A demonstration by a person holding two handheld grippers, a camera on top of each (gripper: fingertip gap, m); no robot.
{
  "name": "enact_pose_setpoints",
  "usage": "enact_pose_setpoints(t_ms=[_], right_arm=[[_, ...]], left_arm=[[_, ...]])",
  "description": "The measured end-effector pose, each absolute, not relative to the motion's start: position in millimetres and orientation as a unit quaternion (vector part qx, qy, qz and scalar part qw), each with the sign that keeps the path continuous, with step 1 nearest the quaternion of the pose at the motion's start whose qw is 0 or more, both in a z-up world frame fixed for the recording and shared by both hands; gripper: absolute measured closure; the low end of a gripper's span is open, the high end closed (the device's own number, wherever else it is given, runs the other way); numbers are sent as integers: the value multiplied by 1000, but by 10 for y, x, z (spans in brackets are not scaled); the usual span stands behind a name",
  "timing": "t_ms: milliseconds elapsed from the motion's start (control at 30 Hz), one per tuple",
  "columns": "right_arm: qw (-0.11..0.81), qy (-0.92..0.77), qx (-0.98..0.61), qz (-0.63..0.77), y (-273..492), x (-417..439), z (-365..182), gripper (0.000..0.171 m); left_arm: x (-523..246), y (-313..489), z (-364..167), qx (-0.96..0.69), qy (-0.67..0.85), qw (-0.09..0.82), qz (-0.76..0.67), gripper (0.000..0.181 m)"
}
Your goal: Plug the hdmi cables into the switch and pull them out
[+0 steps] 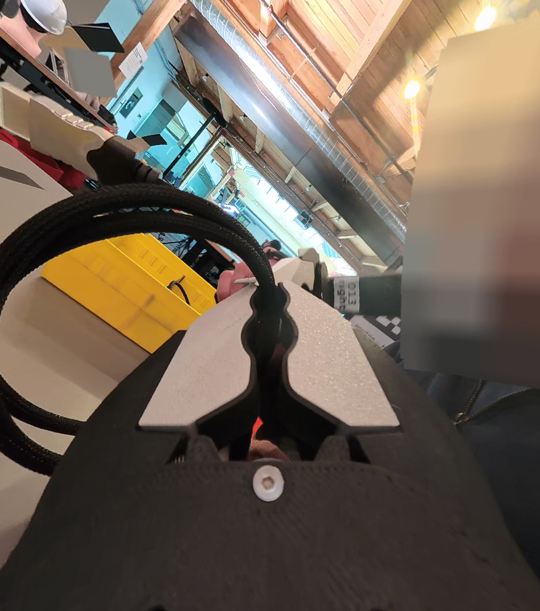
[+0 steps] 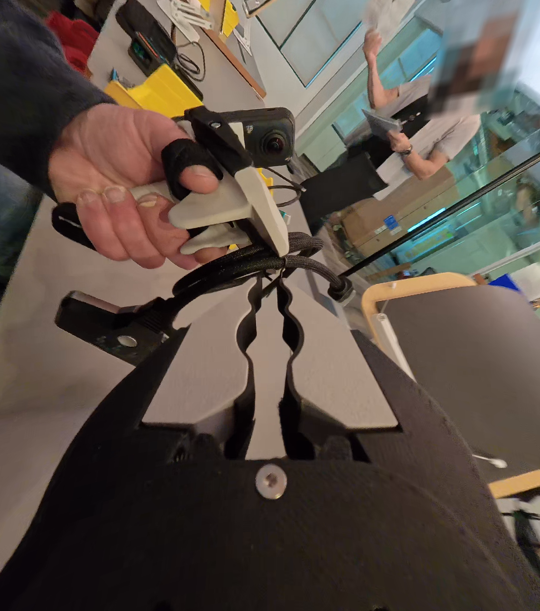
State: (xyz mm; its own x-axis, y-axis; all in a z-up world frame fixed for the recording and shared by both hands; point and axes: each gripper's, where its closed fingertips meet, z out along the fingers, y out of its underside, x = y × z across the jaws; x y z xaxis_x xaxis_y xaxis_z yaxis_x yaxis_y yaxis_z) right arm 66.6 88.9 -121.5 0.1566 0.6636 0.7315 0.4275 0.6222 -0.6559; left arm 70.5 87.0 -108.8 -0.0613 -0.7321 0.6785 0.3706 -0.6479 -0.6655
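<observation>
A coiled black braided HDMI cable (image 1: 63, 228) hangs in the air. My left gripper (image 1: 270, 296) is shut on the coil at its bound part. It also shows in the right wrist view (image 2: 280, 253), held by a hand. My right gripper (image 2: 270, 282) sits just below the coil (image 2: 229, 264), narrowly open, with a thin black tie (image 2: 273, 281) running between its tips. Its fingers (image 1: 296, 264) show beyond the coil in the left wrist view. One plug (image 2: 123, 322) hangs at the left, another (image 2: 339, 291) at the right. I cannot pick out the switch.
A grey table (image 2: 30, 363) lies below, with a yellow bin (image 2: 159, 89) and a black device with cords (image 2: 149, 43) farther back. A black chair with a wooden rim (image 2: 460, 363) stands at the right. People (image 2: 427, 155) stand beyond a glass wall.
</observation>
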Motion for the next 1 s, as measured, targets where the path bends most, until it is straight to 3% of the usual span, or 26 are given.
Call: enact_pose_setpoints(t_ms=[33, 200, 500, 1000], right_arm=[[635, -647, -415, 74, 886, 668, -1216, 163], [648, -662, -377, -18, 898, 678, -1212, 164], [645, -676, -350, -61, 869, 684, -1225, 165], [632, -675, -381, -33, 864, 697, -1249, 171]], left_arm=[[700, 875, -1079, -562, 155, 386, -714, 174], [708, 878, -1089, -562, 144, 377, -722, 174], [743, 862, -1091, -560, 135, 363, -732, 174], [749, 848, -1109, -557, 132, 360, -736, 174]])
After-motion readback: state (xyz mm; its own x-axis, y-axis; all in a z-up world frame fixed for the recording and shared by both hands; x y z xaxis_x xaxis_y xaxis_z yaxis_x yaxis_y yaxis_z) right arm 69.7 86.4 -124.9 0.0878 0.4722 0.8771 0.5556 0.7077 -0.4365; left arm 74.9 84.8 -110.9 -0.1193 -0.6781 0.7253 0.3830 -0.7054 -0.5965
